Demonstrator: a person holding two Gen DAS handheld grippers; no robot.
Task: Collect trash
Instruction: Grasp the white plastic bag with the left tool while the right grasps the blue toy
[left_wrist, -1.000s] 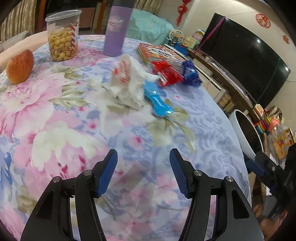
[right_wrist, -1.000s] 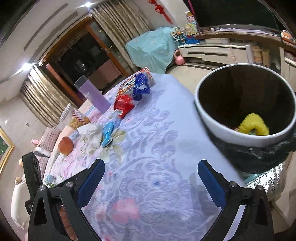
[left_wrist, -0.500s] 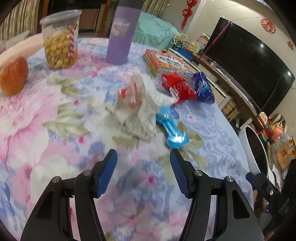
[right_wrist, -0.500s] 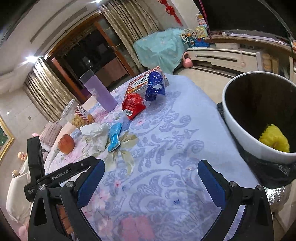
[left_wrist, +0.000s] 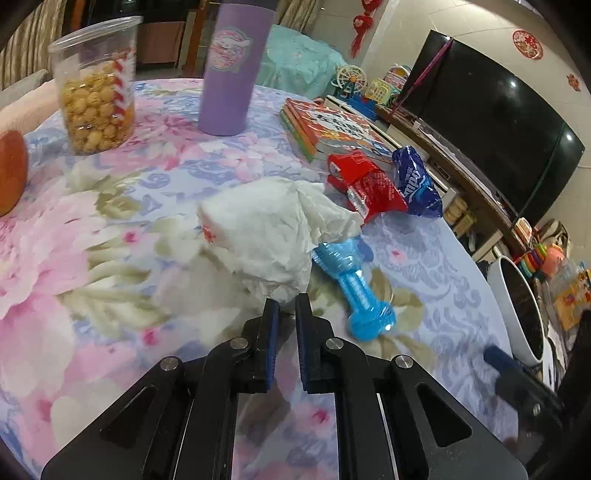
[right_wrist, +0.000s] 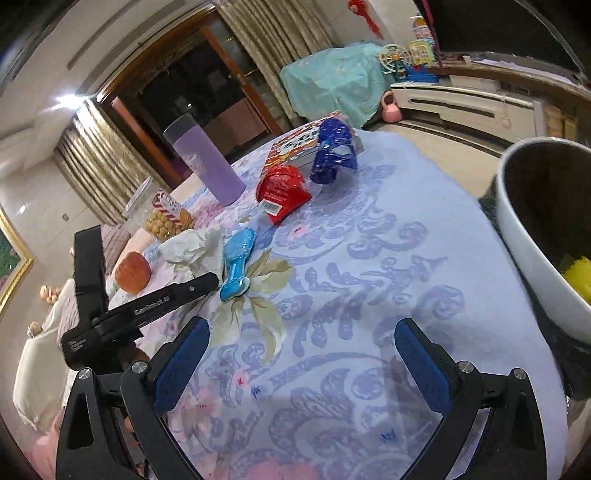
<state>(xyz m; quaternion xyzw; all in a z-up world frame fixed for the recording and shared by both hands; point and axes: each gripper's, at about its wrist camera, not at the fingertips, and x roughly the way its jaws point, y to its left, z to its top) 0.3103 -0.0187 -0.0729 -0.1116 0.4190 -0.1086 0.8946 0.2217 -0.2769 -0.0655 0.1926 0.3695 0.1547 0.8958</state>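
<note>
Resting on the floral tabletop (left_wrist: 110, 280), a crumpled white tissue (left_wrist: 266, 229) lies beside a light-blue wrapper (left_wrist: 354, 291), with a red wrapper (left_wrist: 369, 188) and a dark-blue wrapper (left_wrist: 417, 184) farther back. The left gripper (left_wrist: 286, 308) is nearly shut, its jaws closing at the tissue's near edge; whether they pinch it is unclear. The right gripper (right_wrist: 301, 354) stands wide open, empty, near the white bin (right_wrist: 524, 236).
</note>
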